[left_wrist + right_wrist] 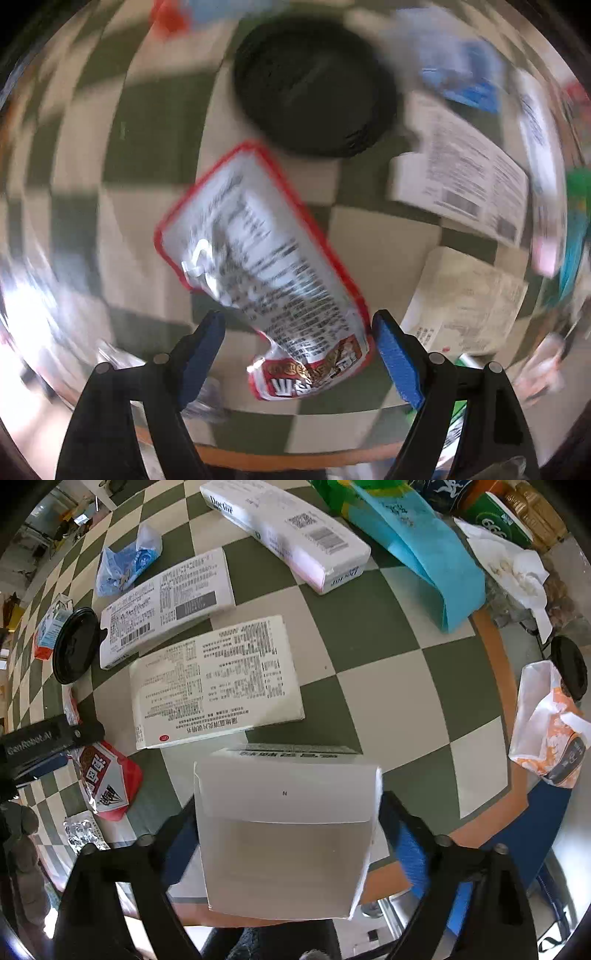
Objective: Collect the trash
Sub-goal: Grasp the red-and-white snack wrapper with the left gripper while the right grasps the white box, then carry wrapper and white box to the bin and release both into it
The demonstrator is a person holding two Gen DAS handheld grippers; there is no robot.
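A white box (pixel 284 834) is clamped between the fingers of the right gripper (pixel 288 853), held above the near edge of the checkered table (pixel 373 609). The left gripper (pixel 299 354) is spread open, with a red-rimmed sachet (pixel 266 266) between its fingers; contact cannot be judged through the blur. A printed leaflet (pixel 218 679) lies just beyond the box, a flattened carton (pixel 166 605) behind it, touching a black lid (pixel 74 646) at the left edge. A long box marked "Doctor" (pixel 288 531) and a blue bag (pixel 424 554) are seen toward the far edge
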